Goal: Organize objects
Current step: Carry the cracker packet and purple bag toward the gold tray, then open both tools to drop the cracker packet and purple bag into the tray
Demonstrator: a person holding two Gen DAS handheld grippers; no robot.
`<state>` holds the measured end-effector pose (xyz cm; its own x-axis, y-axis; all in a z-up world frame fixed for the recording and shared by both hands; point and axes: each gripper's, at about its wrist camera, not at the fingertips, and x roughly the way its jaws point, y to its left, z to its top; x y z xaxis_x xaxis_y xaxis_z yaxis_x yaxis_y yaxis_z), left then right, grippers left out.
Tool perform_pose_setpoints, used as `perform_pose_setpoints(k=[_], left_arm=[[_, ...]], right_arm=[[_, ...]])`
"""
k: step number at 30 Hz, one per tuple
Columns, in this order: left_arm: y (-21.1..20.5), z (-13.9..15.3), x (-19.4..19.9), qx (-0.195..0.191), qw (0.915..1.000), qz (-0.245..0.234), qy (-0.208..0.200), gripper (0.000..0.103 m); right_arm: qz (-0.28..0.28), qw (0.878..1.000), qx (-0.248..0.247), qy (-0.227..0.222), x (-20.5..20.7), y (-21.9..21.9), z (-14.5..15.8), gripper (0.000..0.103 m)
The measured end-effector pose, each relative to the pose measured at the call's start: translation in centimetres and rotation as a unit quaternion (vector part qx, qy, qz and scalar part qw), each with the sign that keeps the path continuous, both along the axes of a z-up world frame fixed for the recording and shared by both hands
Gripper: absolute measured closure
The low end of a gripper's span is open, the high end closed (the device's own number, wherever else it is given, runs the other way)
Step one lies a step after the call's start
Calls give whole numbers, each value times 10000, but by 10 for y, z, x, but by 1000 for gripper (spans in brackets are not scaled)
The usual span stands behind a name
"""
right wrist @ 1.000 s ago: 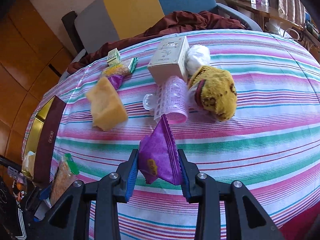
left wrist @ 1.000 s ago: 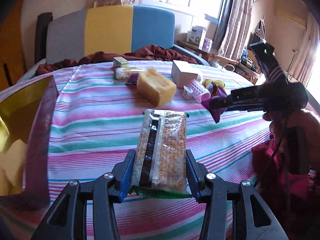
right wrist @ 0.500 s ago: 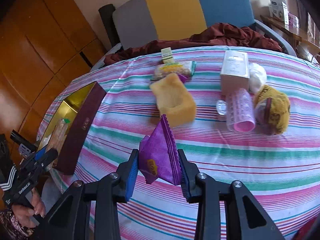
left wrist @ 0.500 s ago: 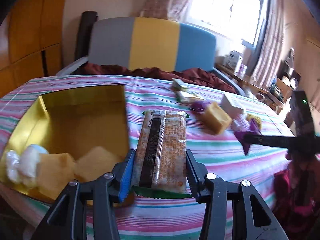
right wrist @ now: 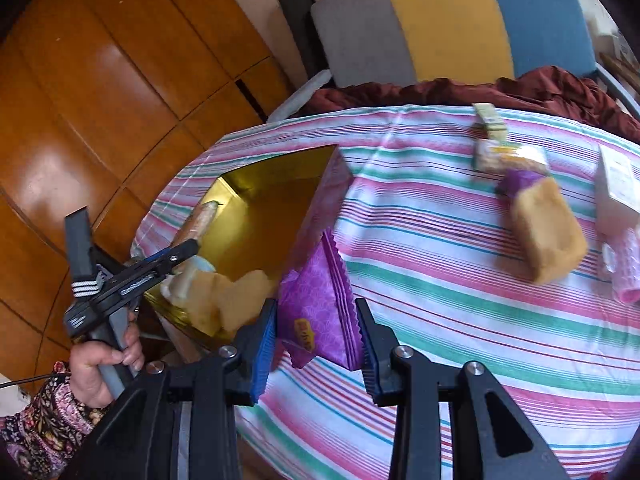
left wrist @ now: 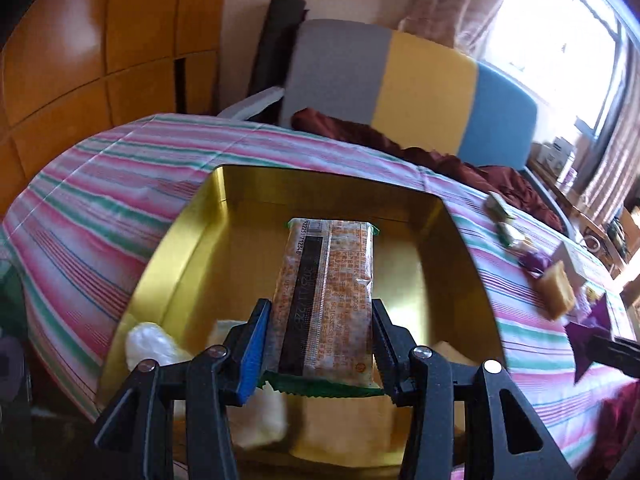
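Note:
My left gripper is shut on a long orange cracker packet and holds it above the open gold box. Yellow cakes and a white wrapped piece lie at the box's near end. My right gripper is shut on a purple triangular snack packet, above the striped tablecloth just right of the gold box. In the right wrist view the left gripper reaches over the box with the cracker packet, held by a hand.
On the striped cloth to the right lie a yellow cake, a purple packet, small green-white packets, a white carton and a pink roller. A chair with a dark red cloth stands behind. Wooden panelling is at left.
Both grippers swung left with their packets. The left one went from over the cloth to over the gold box. The right one came from the table's middle to beside the box.

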<state>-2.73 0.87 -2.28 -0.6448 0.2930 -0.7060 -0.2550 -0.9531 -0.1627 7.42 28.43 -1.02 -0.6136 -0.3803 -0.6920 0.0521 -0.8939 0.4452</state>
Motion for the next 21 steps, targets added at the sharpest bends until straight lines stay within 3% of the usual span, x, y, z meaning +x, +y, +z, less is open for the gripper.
perform_pose_setpoints(k=[8, 13, 18, 21], left_arm=[[-37, -15, -40, -59, 9984, 433, -352, 55], [-45, -26, -55, -272, 9971, 461, -538, 55], [-49, -27, -56, -271, 9975, 463, -464, 54], [-55, -18, -45, -48, 9981, 548, -279, 41]], right_arm=[[576, 9983, 37, -84, -37, -69, 4, 66], [788, 9966, 13, -235, -53, -98, -3, 66], [843, 9958, -37, -358, -67, -112, -7, 66], [821, 9957, -34, -426, -75, -118, -11, 66]])
